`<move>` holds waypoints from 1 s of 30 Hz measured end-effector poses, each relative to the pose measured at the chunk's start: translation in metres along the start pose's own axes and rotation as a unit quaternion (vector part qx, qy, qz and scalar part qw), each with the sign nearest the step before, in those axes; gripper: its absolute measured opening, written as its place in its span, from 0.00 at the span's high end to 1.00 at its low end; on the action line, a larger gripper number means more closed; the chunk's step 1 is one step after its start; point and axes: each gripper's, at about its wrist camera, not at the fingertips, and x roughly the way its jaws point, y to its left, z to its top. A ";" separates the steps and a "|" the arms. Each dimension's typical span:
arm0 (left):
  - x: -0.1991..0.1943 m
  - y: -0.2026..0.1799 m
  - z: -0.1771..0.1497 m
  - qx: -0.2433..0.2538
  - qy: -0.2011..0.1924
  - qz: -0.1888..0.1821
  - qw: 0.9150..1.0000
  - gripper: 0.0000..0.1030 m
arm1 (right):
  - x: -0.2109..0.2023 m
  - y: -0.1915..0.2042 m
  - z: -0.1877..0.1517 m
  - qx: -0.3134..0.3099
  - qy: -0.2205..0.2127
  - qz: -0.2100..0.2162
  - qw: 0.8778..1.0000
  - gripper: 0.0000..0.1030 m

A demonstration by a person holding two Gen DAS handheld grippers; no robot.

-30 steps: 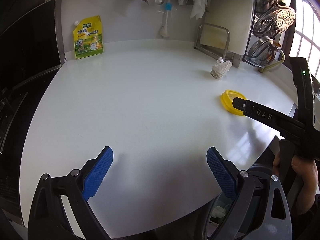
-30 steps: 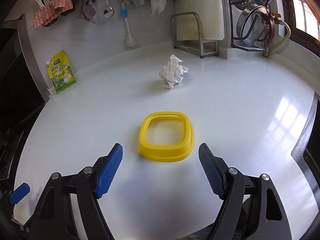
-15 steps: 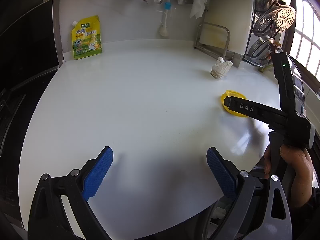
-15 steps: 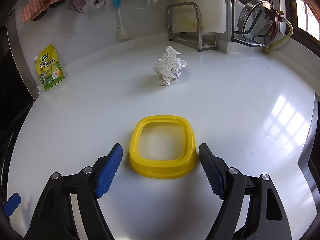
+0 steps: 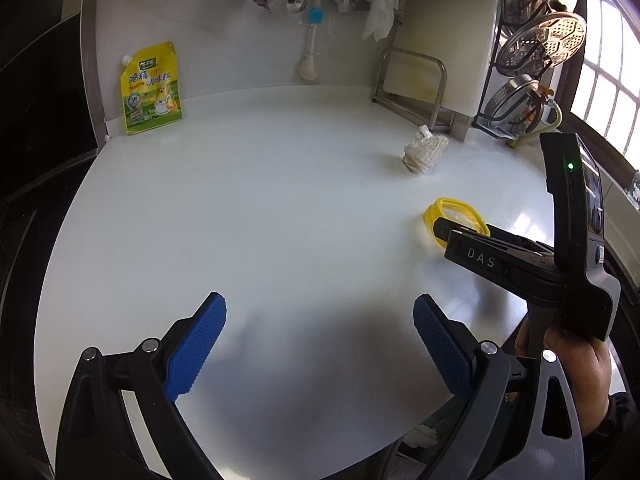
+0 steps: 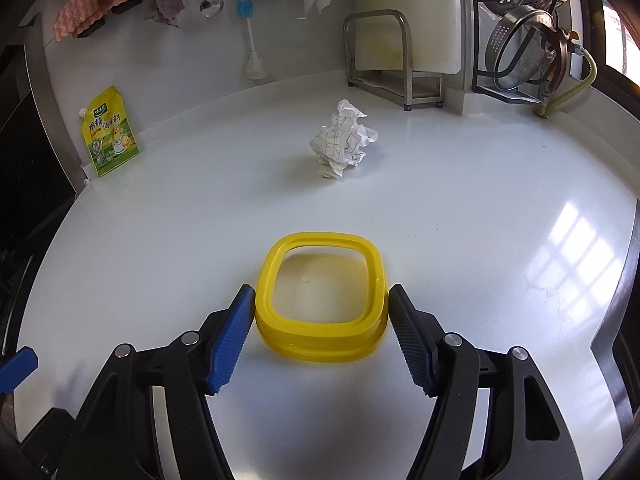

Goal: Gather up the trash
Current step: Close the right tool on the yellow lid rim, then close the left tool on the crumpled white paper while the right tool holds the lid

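The right gripper is set astride the yellow lid on the white counter; its jaws are closing, the pads at the lid's sides, so a side grip is judged intended. The left gripper is held released over bare counter. Counted: one lid, one crumpled paper, one yellow pouch against the wall.

yellow lid, grid-printed white paper, blue-padded right gripper.

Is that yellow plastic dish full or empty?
Empty, apart from a tiny speck: through the yellow dish the bare clear bottom shows, with the white counter beneath it.
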 end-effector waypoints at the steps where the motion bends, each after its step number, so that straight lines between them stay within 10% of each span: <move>1: 0.001 -0.005 0.007 0.003 -0.005 -0.001 1.000 0.10 | -0.003 -0.005 0.002 0.003 -0.001 0.001 1.000 0.36; 9: 0.039 -0.044 0.059 -0.008 0.007 -0.036 0.999 0.10 | -0.028 -0.072 0.026 0.033 -0.012 -0.014 0.999 0.36; 30: 0.178 -0.132 0.125 0.018 0.069 0.007 0.997 0.06 | -0.022 -0.186 0.052 0.135 -0.025 0.017 0.990 0.36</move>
